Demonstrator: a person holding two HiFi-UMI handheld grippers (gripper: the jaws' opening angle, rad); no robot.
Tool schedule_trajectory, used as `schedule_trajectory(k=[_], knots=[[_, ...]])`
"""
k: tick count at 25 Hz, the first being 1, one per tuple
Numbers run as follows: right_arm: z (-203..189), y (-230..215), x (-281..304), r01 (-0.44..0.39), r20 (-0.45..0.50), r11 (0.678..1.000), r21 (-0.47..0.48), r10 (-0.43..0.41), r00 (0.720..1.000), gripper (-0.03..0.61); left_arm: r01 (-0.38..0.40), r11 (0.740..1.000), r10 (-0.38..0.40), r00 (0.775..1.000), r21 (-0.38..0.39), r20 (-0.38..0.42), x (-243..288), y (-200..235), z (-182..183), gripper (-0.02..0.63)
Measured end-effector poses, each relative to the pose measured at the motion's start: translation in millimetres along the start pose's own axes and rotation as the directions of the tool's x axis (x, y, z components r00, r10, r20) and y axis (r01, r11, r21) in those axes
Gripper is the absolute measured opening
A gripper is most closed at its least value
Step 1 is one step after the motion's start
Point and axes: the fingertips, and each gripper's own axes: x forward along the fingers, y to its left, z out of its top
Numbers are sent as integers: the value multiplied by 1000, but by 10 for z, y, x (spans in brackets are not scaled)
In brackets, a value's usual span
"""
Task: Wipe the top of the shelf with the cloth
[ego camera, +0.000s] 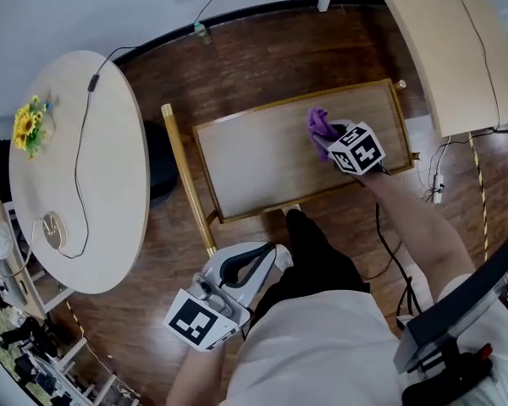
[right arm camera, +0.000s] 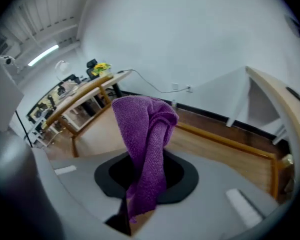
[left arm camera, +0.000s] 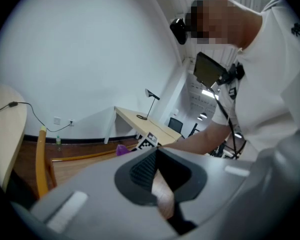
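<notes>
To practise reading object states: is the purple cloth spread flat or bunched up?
Bunched up: the cloth is a gathered, twisted wad pinched between the right gripper's jaws, not laid flat on the shelf.

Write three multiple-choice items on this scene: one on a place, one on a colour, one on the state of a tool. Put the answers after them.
1. In the head view, where on the shelf top is the cloth?
A. Near its right end
B. At its left end
C. Hanging off its near edge

2. What colour is the cloth?
A. Green
B. Purple
C. White

3. How does the right tool stand?
A. Open and empty
B. Shut on the cloth
C. Open, with the cloth lying loose beside it

Answers:
1. A, since the head view shows the cloth on the right part of the top.
2. B, since it is purple in both the head view and the right gripper view.
3. B, since the right gripper view shows the jaws closed on the cloth, which stands up from between them.
</notes>
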Motion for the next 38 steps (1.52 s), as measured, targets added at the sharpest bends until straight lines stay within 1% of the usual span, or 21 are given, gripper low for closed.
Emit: schedule_trajectory(k=[1, 3, 4, 6, 8, 10, 13, 16, 19, 24, 28, 32, 35, 38], knots=[[98, 362, 138, -61, 5, 998, -20, 62, 998, 81, -9, 1000, 9, 1000, 1, 6, -56, 5, 1, 18], [268, 1052, 404, -180, 10, 982, -52, 180, 984, 81, -25, 1000, 25, 1000, 2, 7, -160, -7, -27, 18], [334, 1362, 529, -230, 8, 971, -67, 231, 973, 81, -32, 999, 32, 999, 3, 3, -208, -23, -59, 18], [442, 1893, 769, -304, 0, 948, -93, 306, 952, 81, -47, 999, 47, 999, 3, -1, -291, -61, -110, 18], [556, 2307, 990, -352, -3, 929, -112, 354, 935, 81, -66, 998, 66, 998, -3, 1, -369, -82, -130, 18], [635, 2587, 1181, -378, -13, 917, -130, 379, 925, 81, -85, 996, 85, 996, -7, -6, -463, -78, -175, 18], [668, 2714, 1332, -379, -36, 914, -145, 378, 925, 81, -111, 994, 111, 994, -22, 8, -552, -58, -204, 18], [565, 2471, 1346, -341, -44, 931, -128, 338, 940, 81, -111, 993, 111, 994, -30, -4, -570, -59, -296, 18], [379, 2021, 1241, -280, -49, 953, -118, 276, 960, 81, -90, 995, 90, 996, -38, 2, -487, -103, -297, 18], [-49, 1040, 848, -152, -67, 986, -74, 147, 987, 81, -18, 999, 18, 1000, -27, -15, -266, -213, -317, 18], [-444, 210, 442, -41, -86, 999, -19, 39, 996, 81, 22, 1000, -22, 999, -10, -36, -118, -251, -306, 18], [-845, -646, -10, 94, -117, 995, 26, -91, 989, 81, 56, 998, -56, 997, 1, -48, 42, -278, -260, 18], [-1112, -1189, -318, 189, -145, 980, 62, -178, 973, 81, 78, 997, -77, 995, 7, -65, 123, -293, -272, 18], [-1308, -1609, -574, 271, -181, 959, 80, -253, 950, 81, 93, 996, -92, 993, 11, -73, 187, -315, -266, 18]])
